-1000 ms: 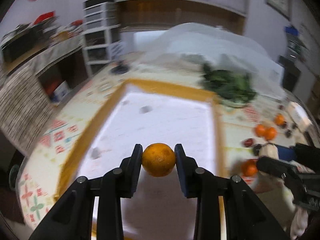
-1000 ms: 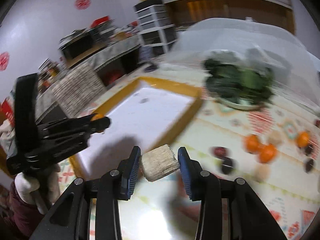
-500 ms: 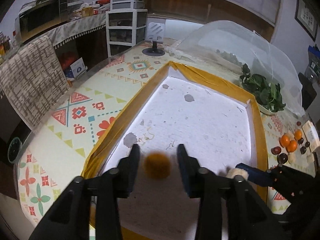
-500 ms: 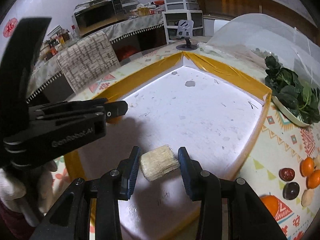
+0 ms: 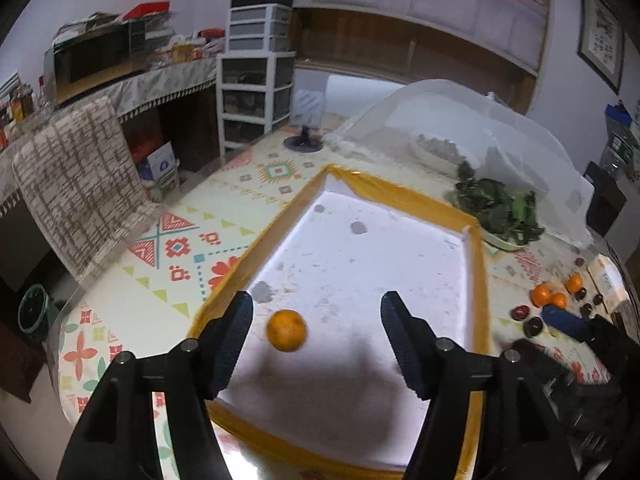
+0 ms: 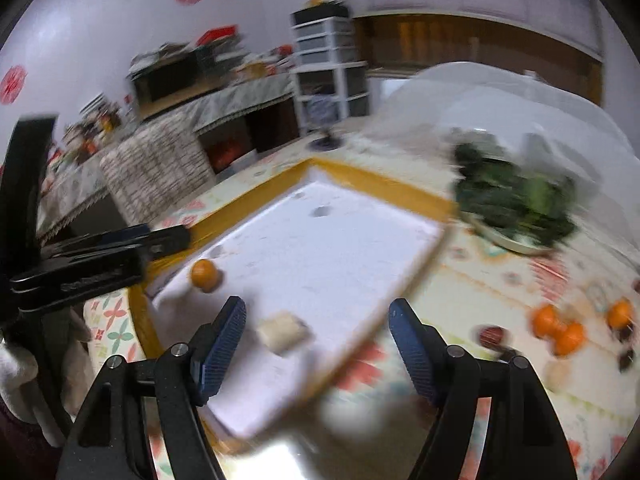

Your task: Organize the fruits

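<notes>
A white tray with a yellow rim [image 5: 478,264] lies on the patterned table. An orange [image 5: 286,329] sits in its near left part, loose between the wide-open fingers of my left gripper [image 5: 316,336]. In the right wrist view the orange [image 6: 204,275] lies near the tray's [image 6: 360,188] left edge and a pale beige block [image 6: 282,332] lies on the tray between the open fingers of my right gripper [image 6: 316,344]. Both grippers are empty. The left gripper [image 6: 120,256] shows at the left of that view.
More oranges [image 5: 550,296] and dark fruits [image 5: 532,326] lie on the table right of the tray; they also show in the right wrist view [image 6: 560,330]. A plate of greens [image 5: 500,208] stands under a mesh cover [image 5: 460,128] at the back right.
Both grippers have opened. The left one let go of the orange and the right one let go of the beige block; both now lie on the tray. Both grippers have pulled back.
</notes>
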